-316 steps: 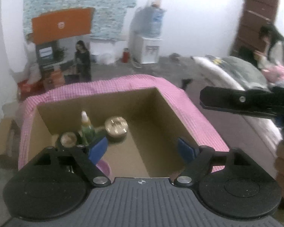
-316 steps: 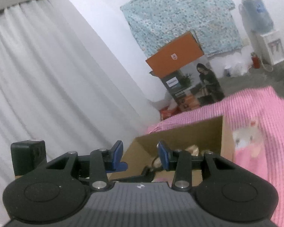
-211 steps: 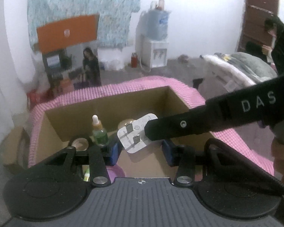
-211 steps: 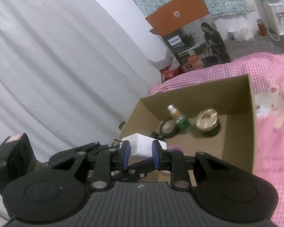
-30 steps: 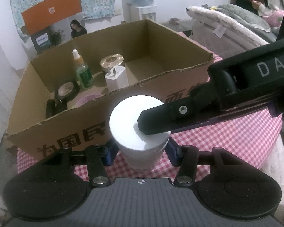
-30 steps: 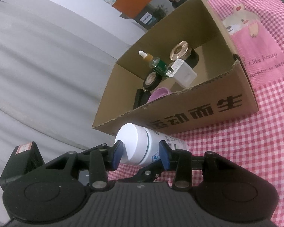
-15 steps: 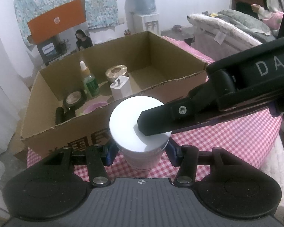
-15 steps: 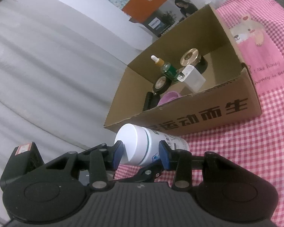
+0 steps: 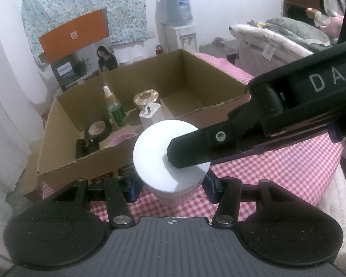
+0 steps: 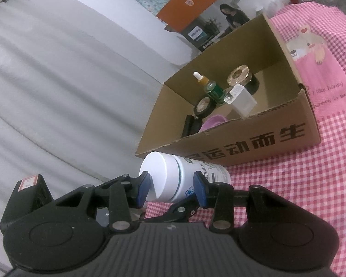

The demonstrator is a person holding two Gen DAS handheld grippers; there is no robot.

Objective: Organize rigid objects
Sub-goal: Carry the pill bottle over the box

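Both grippers on the white bottle point(image 10: 173, 180). It's held above the pink checked cloth point(image 10: 299, 196), just in front of the cardboard box point(image 10: 253, 143), outside it. Right gripper point(image 10: 170, 188) pinches it at the cap end, blue pads touching both sides. Left gripper point(image 9: 171, 184) has its blue pads either side of the bottle body under the white cap point(image 9: 154, 154); looks clamped, contact partly hidden. Right gripper's finger point(image 9: 196, 147) crosses the cap top in the left wrist view. Inside the box: green dropper bottle point(image 9: 114, 109) upright, gold-lidded jar point(image 9: 146, 97), white charger plug point(image 9: 151, 116), black tape roll point(image 9: 96, 130), purple item point(image 9: 122, 137), all in the left half.
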